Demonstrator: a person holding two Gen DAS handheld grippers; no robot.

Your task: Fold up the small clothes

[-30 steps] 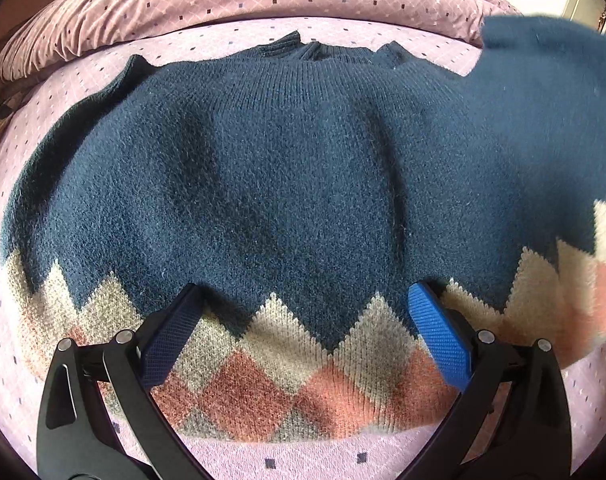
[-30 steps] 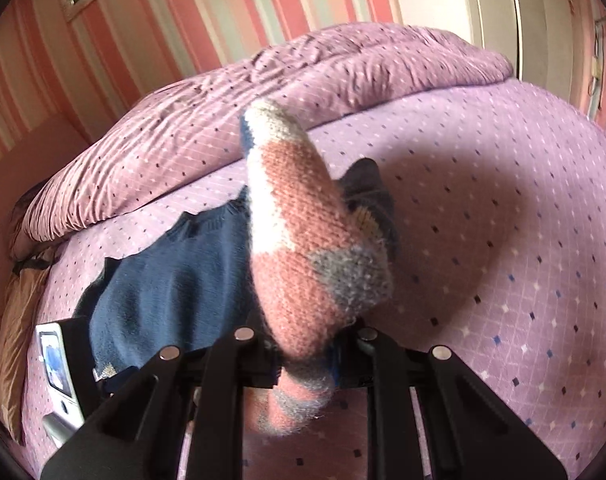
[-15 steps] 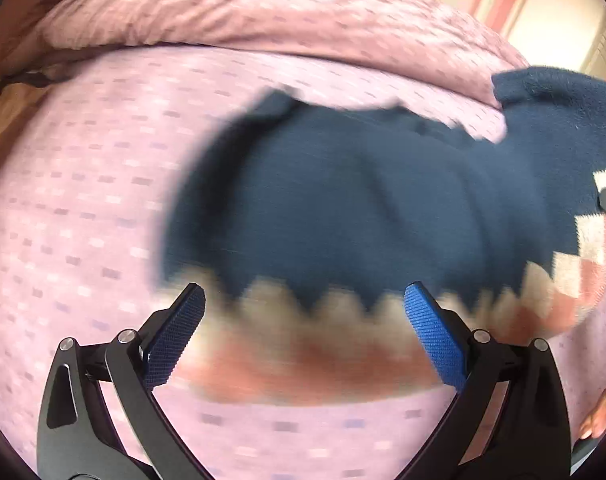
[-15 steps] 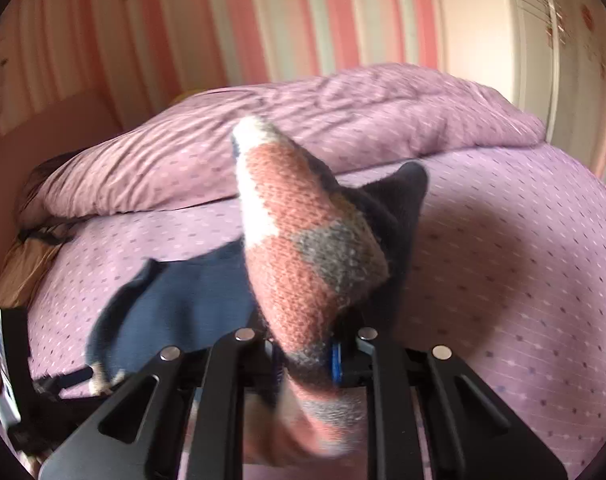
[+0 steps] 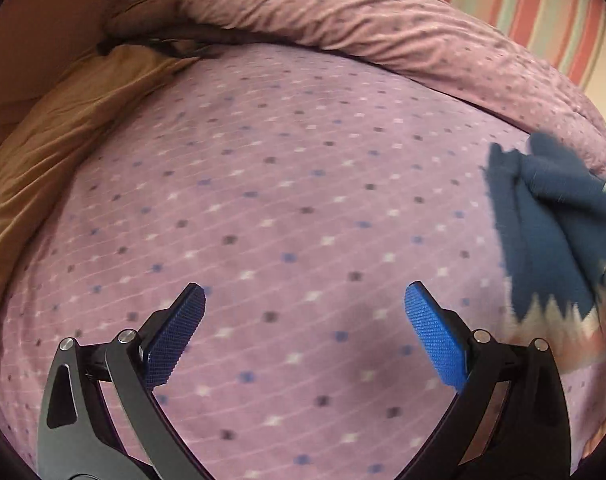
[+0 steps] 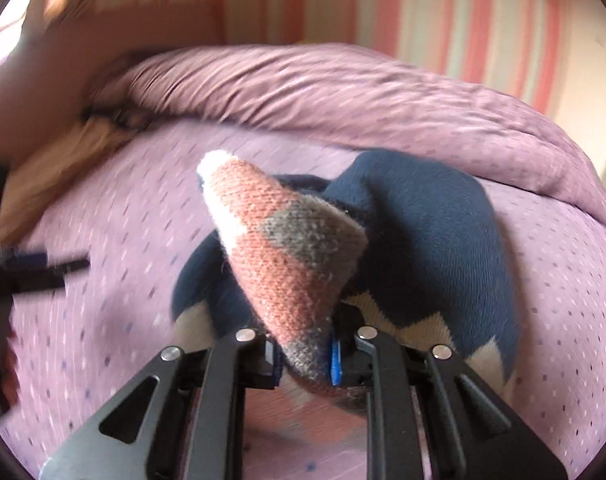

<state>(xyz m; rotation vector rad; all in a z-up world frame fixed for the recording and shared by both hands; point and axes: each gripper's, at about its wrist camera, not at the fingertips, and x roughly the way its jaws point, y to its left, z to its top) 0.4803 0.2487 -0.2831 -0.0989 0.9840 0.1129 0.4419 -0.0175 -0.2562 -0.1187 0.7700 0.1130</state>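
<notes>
**Sweater bunched in the right claw, left claw apart over bare bed**

The sweater (image 6: 419,232) lies bunched on the bed (image 6: 135,240), its navy body humped up just ahead of the right claw (image 6: 303,356). A fold of the patterned hem, pink, grey and cream, rises from between the claw's fingers and points up and to the left. The right claw is clamped on that hem; a sliver of blue pad shows against the knit on one side. The cream zigzag of the border runs along the cloth just right of the claw.

From the left wrist view the sweater (image 5: 551,240) sits at the far right edge, blurred, well to the right of the left claw (image 5: 303,332) and not touching it. The left claw stands wide apart, its blue pads (image 5: 433,340) holding nothing, with only the dotted purple bed (image 5: 283,200) sheet between them.

Beyond the sweater a rumpled purple duvet (image 6: 343,92) is heaped along the far side of the bed. A tan cloth (image 5: 55,140) lies at the bed's left edge. A wall (image 6: 443,20) striped in pink and cream stands behind the duvet.
</notes>
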